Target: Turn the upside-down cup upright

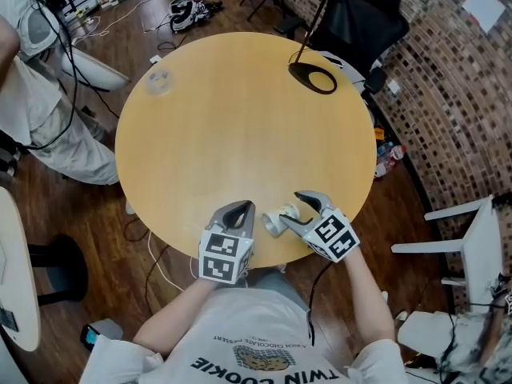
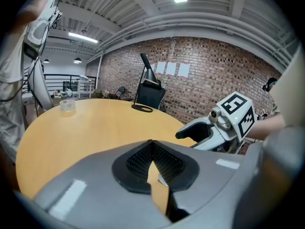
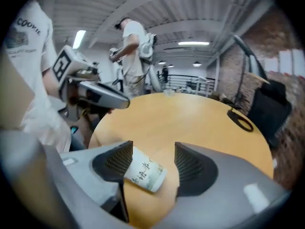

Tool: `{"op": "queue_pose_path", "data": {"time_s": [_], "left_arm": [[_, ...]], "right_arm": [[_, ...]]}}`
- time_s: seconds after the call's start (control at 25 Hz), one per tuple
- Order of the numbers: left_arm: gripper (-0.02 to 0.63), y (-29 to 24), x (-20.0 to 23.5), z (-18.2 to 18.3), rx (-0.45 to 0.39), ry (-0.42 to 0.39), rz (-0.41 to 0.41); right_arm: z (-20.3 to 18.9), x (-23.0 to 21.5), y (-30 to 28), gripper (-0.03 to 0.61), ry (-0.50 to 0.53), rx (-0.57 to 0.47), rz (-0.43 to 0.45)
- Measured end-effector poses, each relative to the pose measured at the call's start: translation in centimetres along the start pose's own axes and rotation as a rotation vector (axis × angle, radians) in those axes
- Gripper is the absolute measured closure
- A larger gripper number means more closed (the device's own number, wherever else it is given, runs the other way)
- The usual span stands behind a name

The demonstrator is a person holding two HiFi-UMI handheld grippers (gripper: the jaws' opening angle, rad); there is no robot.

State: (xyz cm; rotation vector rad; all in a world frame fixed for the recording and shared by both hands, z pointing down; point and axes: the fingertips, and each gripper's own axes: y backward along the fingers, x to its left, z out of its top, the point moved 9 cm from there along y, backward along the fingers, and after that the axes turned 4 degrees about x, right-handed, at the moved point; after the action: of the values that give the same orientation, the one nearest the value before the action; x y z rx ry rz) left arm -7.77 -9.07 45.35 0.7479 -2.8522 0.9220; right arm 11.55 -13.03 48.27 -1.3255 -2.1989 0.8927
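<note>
**cup on its side between wide jaws at the tabletop's near edge**

only the right gripper view shows the grip plainly. the right gripper [image 3: 152,148] has its jaws wide apart. the cup [image 3: 145,173] lies tilted between them, leaning on the pad towards the person, and bare tabletop [image 3: 190,113] shows between the cup and the other pad. the head view places this at the near edge of the round tabletop [image 1: 240,118], where the cup [image 1: 276,221] is a small pale shape at the right gripper [image 1: 290,210]. the left gripper [image 1: 238,211] sits just beside it. the left gripper view hides the cup. there the left gripper [image 2: 151,144] has its ribbed black pads meeting at the tips with nothing between them, and the right gripper [image 2: 190,132] shows side on.

the cup is a white, slightly tapered cylinder. the tabletop is smooth light wood. the grippers are grey with dark ridged pads, and each marker cube [image 1: 220,256] bears black and white squares. at the far side stand a small clear container [image 1: 158,81] and a black ring-shaped base [image 1: 314,78] with a thin stalk. behind them is a brick wall [image 2: 214,75].

dark characters run down the cup, too small to read. the person's shirt [image 1: 264,358] reads "twin cookie".
</note>
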Motion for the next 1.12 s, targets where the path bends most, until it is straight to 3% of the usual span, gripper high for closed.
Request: {"op": "queue_pose_path", "data": {"time_s": [0.24, 0.4, 0.52, 1.12], "left_arm": [[0.611, 0.0, 0.2, -0.3, 0.0, 0.019, 0.009], [0.611, 0.1, 0.1, -0.5, -0.005, 0.029, 0.017], [0.611, 0.2, 0.1, -0.7, -0.001, 0.037, 0.019], [0.611, -0.3, -0.9, 0.0, 0.01, 0.053, 0.012]], "right_arm": [[-1.5, 4.7, -0.4, 0.307, 0.632, 0.375, 0.177], [-3.6, 6.9, -1.6, 0.307, 0.882, 0.443, 0.186], [-3.4, 7.6, -2.2, 0.307, 0.937, 0.425, 0.185], [-2.0, 6.6, -5.1, 0.297, 0.997, 0.465, 0.104]]}}
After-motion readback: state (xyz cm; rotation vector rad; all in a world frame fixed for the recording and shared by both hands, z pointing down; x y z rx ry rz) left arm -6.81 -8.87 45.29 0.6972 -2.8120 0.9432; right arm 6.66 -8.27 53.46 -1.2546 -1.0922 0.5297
